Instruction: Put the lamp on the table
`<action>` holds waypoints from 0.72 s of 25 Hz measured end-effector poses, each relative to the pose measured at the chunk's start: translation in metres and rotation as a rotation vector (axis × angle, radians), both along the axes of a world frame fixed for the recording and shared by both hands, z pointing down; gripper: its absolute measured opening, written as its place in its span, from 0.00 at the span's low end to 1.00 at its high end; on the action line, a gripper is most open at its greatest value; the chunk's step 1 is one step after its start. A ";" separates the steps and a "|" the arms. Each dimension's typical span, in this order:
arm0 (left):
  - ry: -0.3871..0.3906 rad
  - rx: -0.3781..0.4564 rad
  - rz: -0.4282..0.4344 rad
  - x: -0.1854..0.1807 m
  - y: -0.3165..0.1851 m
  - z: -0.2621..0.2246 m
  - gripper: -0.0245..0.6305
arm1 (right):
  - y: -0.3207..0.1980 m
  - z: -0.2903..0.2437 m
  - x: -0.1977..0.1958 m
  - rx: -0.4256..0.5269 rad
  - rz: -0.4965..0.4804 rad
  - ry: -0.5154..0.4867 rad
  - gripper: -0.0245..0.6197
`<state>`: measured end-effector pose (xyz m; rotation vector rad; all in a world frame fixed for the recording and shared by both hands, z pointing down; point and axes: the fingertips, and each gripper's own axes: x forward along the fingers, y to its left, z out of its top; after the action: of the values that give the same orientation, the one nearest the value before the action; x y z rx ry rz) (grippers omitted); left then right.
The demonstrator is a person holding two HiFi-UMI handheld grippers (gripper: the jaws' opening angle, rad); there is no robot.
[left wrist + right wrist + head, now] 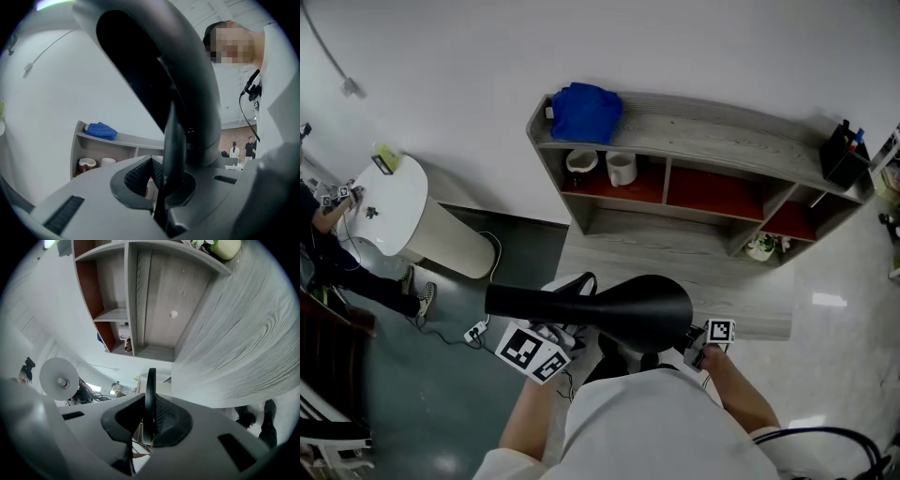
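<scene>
From the head view, I have the lamp point(628, 305) up in the air in front of my chest, over the floor and just short of the near edge of the grey wood-grain table point(675, 253); it does not rest on it. The lamp is matte black, with a smooth domed body on the right that narrows into a long flat arm reaching left. My left tongs point(553, 339) sit under the arm's side and my right tongs point(708, 339) under the dome's right edge. A shelf unit point(703, 141) stands at the back of the table, with a blue cloth point(586, 112) on top. In the left gripper view, my left tongs point(161, 180) are clenched on a thin black fin of the lamp point(187, 84), whose broad curved body arches overhead. In the right gripper view, my right tongs point(147, 420) are clamped on a thin black rim of the lamp point(150, 390), seen edge-on, with the table point(234, 348) beyond.
</scene>
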<state>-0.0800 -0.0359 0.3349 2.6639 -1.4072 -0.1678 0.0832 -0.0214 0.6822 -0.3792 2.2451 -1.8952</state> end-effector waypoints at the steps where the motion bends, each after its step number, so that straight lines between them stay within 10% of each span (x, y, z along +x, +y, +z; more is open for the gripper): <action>1: 0.001 -0.002 0.003 -0.003 -0.003 0.002 0.05 | -0.003 0.001 -0.003 0.002 0.001 0.002 0.10; 18: 0.050 -0.030 0.120 -0.058 -0.085 0.027 0.05 | -0.068 0.018 -0.040 -0.037 0.121 0.104 0.10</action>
<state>-0.1385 -0.1208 0.3615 2.6902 -1.2212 -0.1984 0.0434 -0.0889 0.7006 -0.6175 2.1981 -1.8981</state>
